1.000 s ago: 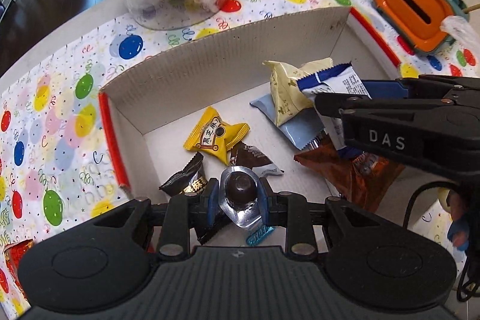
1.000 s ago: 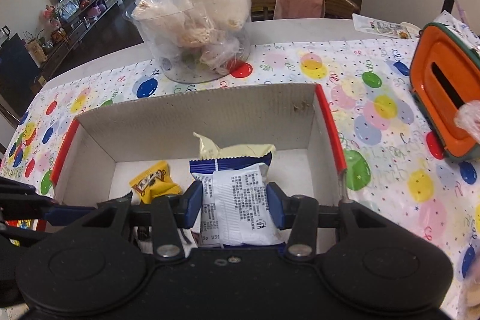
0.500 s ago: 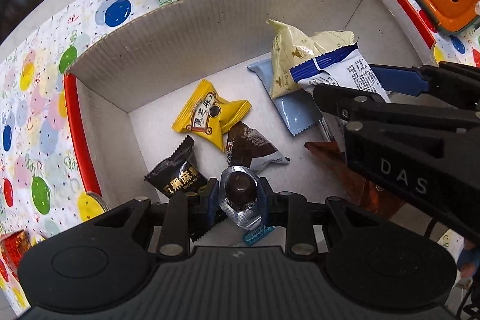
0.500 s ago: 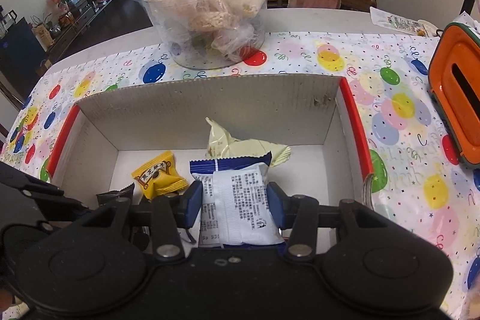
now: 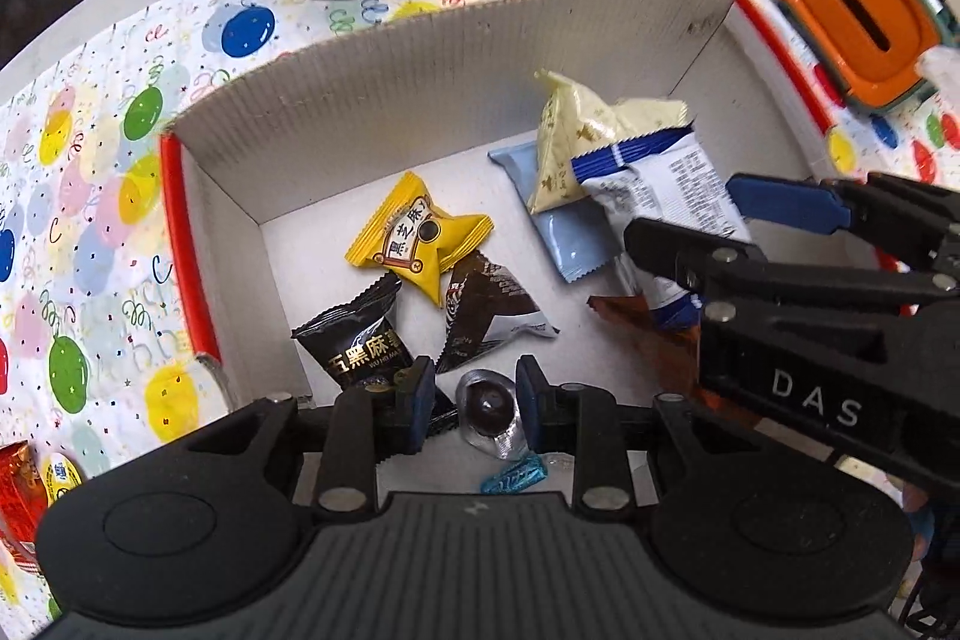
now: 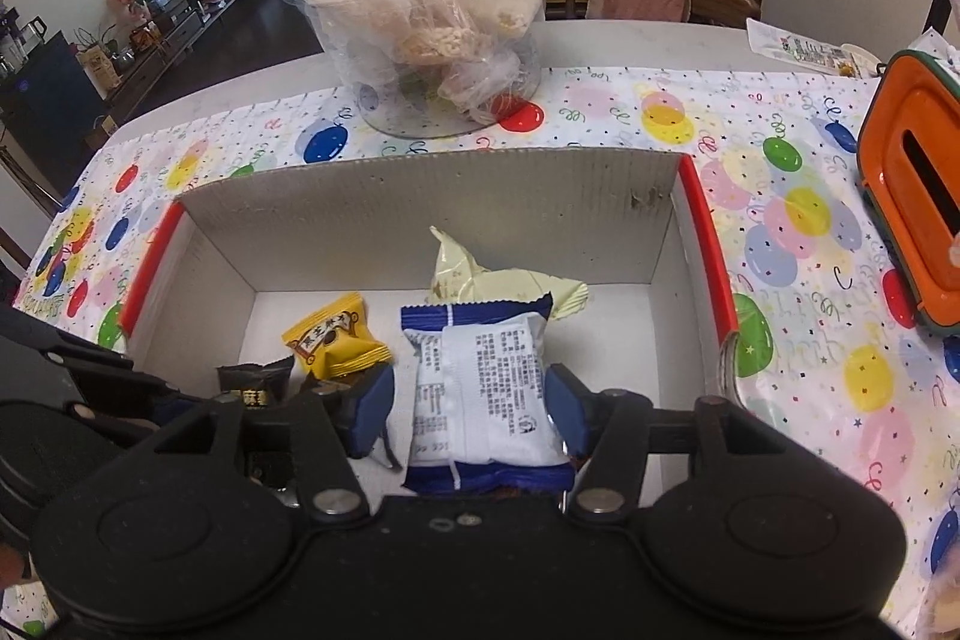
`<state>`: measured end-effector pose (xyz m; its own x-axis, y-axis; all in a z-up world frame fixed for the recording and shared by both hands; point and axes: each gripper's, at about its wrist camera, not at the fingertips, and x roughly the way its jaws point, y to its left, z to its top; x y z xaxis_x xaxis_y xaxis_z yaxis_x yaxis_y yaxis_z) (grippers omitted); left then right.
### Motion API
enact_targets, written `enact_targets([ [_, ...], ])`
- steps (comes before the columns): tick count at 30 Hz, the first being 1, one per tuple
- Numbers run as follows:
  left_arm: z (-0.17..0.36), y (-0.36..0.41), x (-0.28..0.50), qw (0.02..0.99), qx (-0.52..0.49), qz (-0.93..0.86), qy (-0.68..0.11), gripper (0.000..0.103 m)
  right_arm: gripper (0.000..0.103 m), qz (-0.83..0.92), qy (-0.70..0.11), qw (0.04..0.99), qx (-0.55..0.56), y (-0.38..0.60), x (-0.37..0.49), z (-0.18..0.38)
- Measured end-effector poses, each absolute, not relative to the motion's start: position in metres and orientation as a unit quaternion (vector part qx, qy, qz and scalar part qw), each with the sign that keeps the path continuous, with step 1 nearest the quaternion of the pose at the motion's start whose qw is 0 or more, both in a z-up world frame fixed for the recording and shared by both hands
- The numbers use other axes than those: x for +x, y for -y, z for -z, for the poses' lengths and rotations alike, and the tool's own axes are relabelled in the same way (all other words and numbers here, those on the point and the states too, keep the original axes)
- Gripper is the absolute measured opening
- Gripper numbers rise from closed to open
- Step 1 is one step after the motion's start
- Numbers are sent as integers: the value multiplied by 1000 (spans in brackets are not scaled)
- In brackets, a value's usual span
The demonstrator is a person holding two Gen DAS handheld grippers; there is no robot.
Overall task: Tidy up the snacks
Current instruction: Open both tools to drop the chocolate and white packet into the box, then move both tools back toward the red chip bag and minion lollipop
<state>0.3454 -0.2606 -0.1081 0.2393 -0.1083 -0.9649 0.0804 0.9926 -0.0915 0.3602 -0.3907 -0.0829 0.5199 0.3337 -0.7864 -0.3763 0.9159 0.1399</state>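
Note:
A white cardboard box [image 5: 420, 100] with red side rims holds several snacks: a yellow packet [image 5: 420, 238], a black packet [image 5: 360, 346], a dark triangular packet [image 5: 486, 310], a cream packet [image 5: 576, 136] and a pale blue packet [image 5: 564, 238]. My left gripper [image 5: 471, 400] is open over the box's near edge; a silver foil chocolate [image 5: 489, 415] lies loose between its pads. My right gripper [image 6: 471, 406] is open, with a blue and white packet [image 6: 486, 388] lying loose between its fingers inside the box. It shows in the left wrist view [image 5: 780, 244] too.
A clear tub [image 6: 432, 34] of bagged puffed snacks stands behind the box. An orange tissue holder [image 6: 918, 184] is at the right. A balloon-print cloth [image 6: 798, 232] covers the table. A red packet [image 5: 24, 484] lies left of the box.
My left gripper has opened and let go of the foil chocolate, which now lies in the box. My right gripper has opened and its packet sits loose.

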Motion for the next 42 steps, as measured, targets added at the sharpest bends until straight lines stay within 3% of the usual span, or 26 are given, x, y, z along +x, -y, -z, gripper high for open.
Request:
enact_targets([
  [3,99,257,337,798,-18,66,-599,32,59,-206,-440,874,-23,393,353,77],
  [7,83,253,323,817,-18,70,-573,49,61,-209,-431,878,-11,397,343,67],
  [15,55,237,296,844,-15,72,-531,50,64,-222,-407,886,-5,396,315,43],
  [24,33,205,267,866,-30,65,-494,55,75,-242,-392,888,3,380,284,24],
  [42,2,101,193,911,-21,4,-413,73,94,-286,-353,891,1,304,234,7],
])
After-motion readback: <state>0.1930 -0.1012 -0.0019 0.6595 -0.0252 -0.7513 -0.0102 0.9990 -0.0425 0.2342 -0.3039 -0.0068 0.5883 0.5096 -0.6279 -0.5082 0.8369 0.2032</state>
